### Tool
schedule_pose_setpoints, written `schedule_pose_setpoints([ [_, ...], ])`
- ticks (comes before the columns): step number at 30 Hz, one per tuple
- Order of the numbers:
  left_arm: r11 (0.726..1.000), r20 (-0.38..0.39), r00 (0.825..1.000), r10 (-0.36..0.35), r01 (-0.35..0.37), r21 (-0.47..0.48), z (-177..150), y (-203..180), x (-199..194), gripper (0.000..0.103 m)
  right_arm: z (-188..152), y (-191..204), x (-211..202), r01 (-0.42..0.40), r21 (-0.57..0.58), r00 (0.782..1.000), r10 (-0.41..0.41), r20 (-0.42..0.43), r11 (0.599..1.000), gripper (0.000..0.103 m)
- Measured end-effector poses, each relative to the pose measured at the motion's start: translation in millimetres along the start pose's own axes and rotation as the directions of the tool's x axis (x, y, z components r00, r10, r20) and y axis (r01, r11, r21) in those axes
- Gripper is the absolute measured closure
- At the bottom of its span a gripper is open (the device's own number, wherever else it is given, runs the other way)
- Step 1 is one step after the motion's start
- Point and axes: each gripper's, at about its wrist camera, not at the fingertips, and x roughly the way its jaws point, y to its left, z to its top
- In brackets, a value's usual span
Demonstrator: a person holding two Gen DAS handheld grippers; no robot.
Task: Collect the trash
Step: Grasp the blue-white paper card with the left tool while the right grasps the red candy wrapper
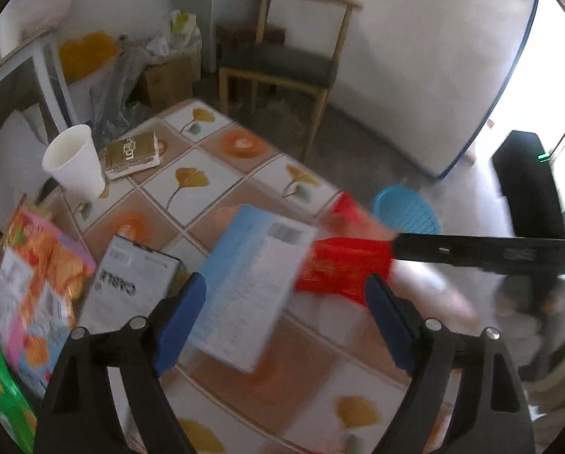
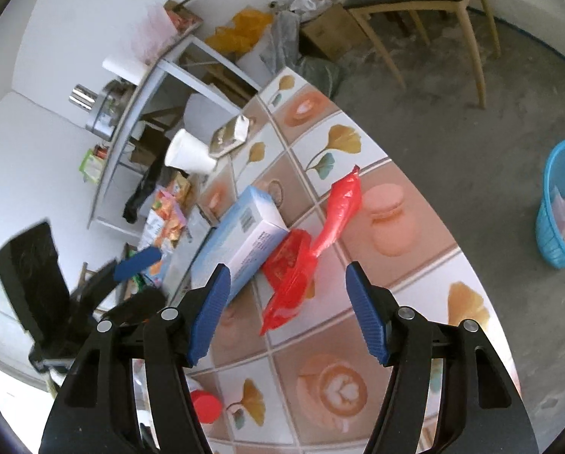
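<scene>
A light blue box [image 1: 244, 287] lies between the spread left gripper [image 1: 286, 295] fingers; a red wrapper [image 2: 301, 261] sits ahead of the right gripper [image 2: 288, 302], also parted, both tilted downward.

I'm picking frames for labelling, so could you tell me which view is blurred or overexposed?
Left wrist view: motion blur smears the light blue box and red wrapper, and the doorway at right is blown out white. Right wrist view: sharper on the same box and wrapper; only its left edge is blurred.

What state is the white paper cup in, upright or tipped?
Upright. The white paper cup stands on its narrow base at the table edge, open mouth up, beside a gold packet. Contents not visible.
</scene>
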Motion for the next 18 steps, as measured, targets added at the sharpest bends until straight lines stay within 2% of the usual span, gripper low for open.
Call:
schedule_pose_setpoints([
  [4,0.997,-0.072,0.997,0.041,-0.036,0.064,6.9,3.1,31.2,0.02,-0.8,-5.0,11.3,0.015,0.009,0.999,-0.015,-0.035,1.0,0.047],
  [10,0.998,-0.14,0.989,0.045,-0.037,0.059,17.0,10.2,54.5,0.02,-0.3,-13.0,23.4,0.033,0.019,0.997,-0.031,-0.071,0.999,0.07],
  [12,0.998,-0.155,0.987,0.046,-0.037,0.059,20.1,12.8,60.8,0.02,0.5,-13.6,24.3,0.034,0.014,0.997,-0.033,-0.073,0.999,0.085],
  [15,0.997,-0.186,0.981,0.06,-0.05,0.057,24.6,16.3,71.3,0.019,2.3,-12.7,23.9,0.034,0.001,0.997,-0.034,-0.063,0.999,0.092],
  [18,0.999,-0.212,0.976,0.046,-0.044,0.014,26.3,21.5,77.9,0.019,1.2,-12.8,19.5,0.039,-0.02,0.998,-0.039,-0.048,0.999,0.097],
])
